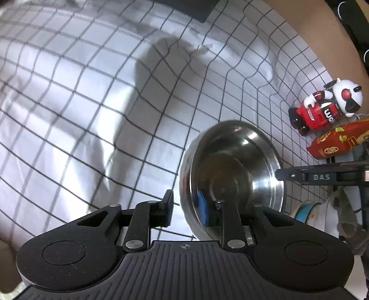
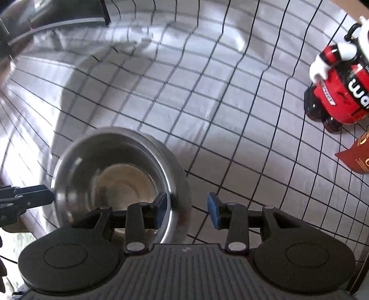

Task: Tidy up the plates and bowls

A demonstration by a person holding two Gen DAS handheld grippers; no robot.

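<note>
A steel bowl [image 1: 233, 168] [image 2: 115, 175] with a flared skirt sits on the checked cloth [image 1: 92, 97]. My left gripper [image 1: 185, 205] straddles its near rim. The blue-padded finger is inside the bowl and the other is outside, with a thin strip of cloth showing between that finger and the wall. My right gripper [image 2: 186, 205] straddles the opposite rim, one finger inside and the blue pad [image 2: 213, 213] well clear outside. Each gripper's black tip also shows at the bowl's edge in the other wrist view. A pale patch shows in the bowl's bottom.
A red and white toy robot [image 1: 327, 106] [image 2: 341, 85] stands at the right beside a red packet [image 1: 339, 140] [image 2: 359, 157]. A blue-rimmed dish [image 1: 304, 213] lies beyond the bowl. A dark flat object [image 1: 184, 9] [image 2: 69, 13] lies at the cloth's far edge.
</note>
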